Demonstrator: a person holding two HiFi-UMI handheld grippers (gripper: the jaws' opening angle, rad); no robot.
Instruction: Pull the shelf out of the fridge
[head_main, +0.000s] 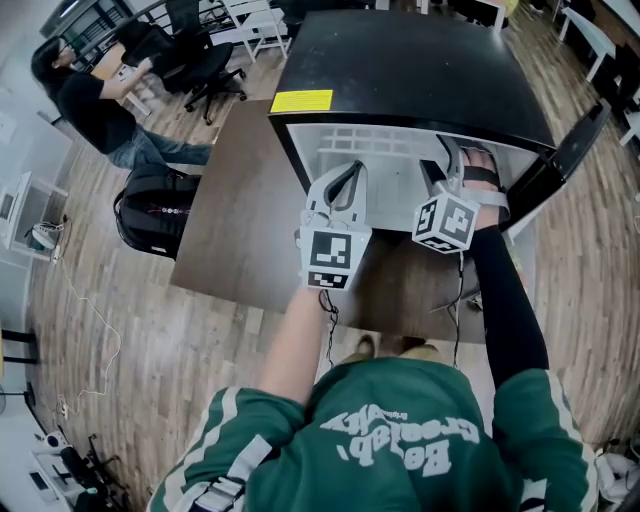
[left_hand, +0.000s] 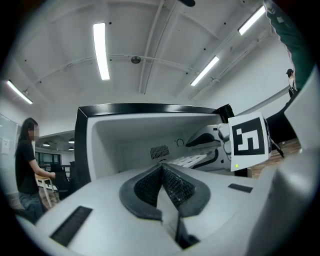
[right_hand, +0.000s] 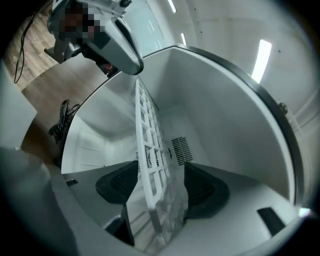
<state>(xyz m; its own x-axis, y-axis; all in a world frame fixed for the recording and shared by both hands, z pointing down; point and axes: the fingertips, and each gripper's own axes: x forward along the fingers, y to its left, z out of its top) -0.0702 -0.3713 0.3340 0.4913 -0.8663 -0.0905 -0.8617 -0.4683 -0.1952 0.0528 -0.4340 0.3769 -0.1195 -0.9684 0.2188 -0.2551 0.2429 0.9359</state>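
Note:
A black mini fridge (head_main: 420, 70) stands open on a brown table (head_main: 230, 220). Its white grid shelf (head_main: 375, 140) lies inside the white compartment. My right gripper (head_main: 455, 160) reaches into the fridge on the right. In the right gripper view the shelf (right_hand: 150, 145) runs edge-on between the jaws of this gripper (right_hand: 160, 170); the dark pads (right_hand: 117, 182) stand apart on either side of it, open. My left gripper (head_main: 345, 172) hovers at the fridge mouth, left of the right one. Its pads (left_hand: 150, 185) meet with nothing between them, shut.
The fridge door (head_main: 560, 160) hangs open to the right. A yellow sticker (head_main: 302, 101) marks the fridge top. Beyond the table's left edge a black backpack (head_main: 150, 210) sits on the wood floor, and a seated person (head_main: 90, 100) is at a desk with office chairs (head_main: 210, 60).

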